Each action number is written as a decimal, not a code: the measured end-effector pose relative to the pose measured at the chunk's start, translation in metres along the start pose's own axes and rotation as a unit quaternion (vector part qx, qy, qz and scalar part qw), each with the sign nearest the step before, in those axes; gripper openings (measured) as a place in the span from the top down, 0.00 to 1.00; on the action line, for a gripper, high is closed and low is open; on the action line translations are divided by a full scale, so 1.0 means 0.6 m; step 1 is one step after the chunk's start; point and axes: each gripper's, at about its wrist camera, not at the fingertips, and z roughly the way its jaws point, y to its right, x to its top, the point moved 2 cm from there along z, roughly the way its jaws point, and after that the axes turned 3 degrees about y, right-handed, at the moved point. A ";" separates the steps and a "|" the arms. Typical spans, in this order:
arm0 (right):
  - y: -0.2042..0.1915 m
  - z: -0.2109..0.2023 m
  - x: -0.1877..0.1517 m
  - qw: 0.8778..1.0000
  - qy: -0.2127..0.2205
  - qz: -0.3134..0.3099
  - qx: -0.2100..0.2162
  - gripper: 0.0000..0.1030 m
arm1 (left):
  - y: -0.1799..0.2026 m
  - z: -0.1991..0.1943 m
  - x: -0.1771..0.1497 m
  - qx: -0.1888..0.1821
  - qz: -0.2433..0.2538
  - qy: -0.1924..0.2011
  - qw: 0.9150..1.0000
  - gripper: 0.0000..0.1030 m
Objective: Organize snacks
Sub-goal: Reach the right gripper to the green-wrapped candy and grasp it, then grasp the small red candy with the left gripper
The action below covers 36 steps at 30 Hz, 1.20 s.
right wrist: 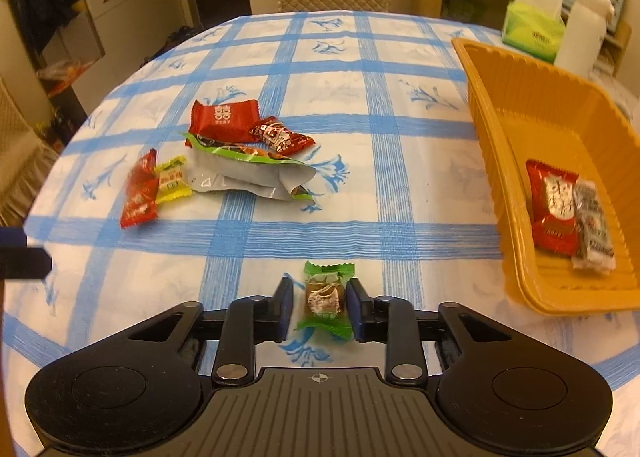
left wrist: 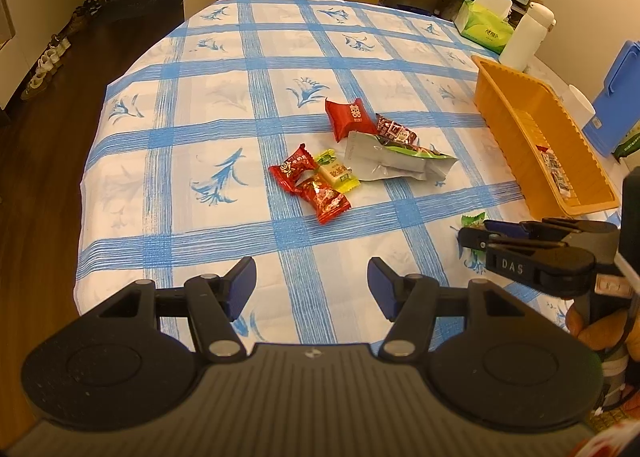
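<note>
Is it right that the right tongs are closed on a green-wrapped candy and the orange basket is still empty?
Not quite. The right tongs do grip the green-wrapped candy, but the orange basket is not empty: the right wrist view shows two wrapped snacks lying in it.

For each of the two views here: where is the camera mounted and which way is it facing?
Left wrist: on the open left gripper, facing down across the blue-checked tablecloth; right gripper and fingers show.
Right wrist: on the right gripper, angled down, shut on the green-wrapped candy.
Shared: orange plastic basket, loose snack pile.
</note>
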 end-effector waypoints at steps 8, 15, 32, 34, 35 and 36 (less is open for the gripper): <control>0.014 -0.010 0.012 1.000 0.006 0.015 0.019 0.80 | 0.013 0.032 0.017 -0.004 0.000 0.009 1.000 0.45; 0.028 -0.033 0.044 0.998 0.029 0.035 0.038 0.80 | 0.018 0.067 0.041 0.000 -0.014 0.015 1.000 0.60; 0.057 -0.043 0.053 0.997 0.032 0.053 0.049 0.80 | 0.021 0.139 0.069 0.031 -0.031 0.010 0.999 0.72; 0.059 -0.043 0.052 0.997 0.032 0.054 0.050 0.80 | 0.020 0.142 0.066 0.030 -0.029 0.007 0.999 0.75; 0.059 -0.043 0.052 0.997 0.031 0.054 0.051 0.80 | 0.019 0.142 0.064 0.031 -0.028 0.006 0.999 0.76; 0.060 -0.043 0.052 0.997 0.031 0.054 0.052 0.80 | 0.018 0.142 0.062 0.031 -0.027 0.005 0.999 0.77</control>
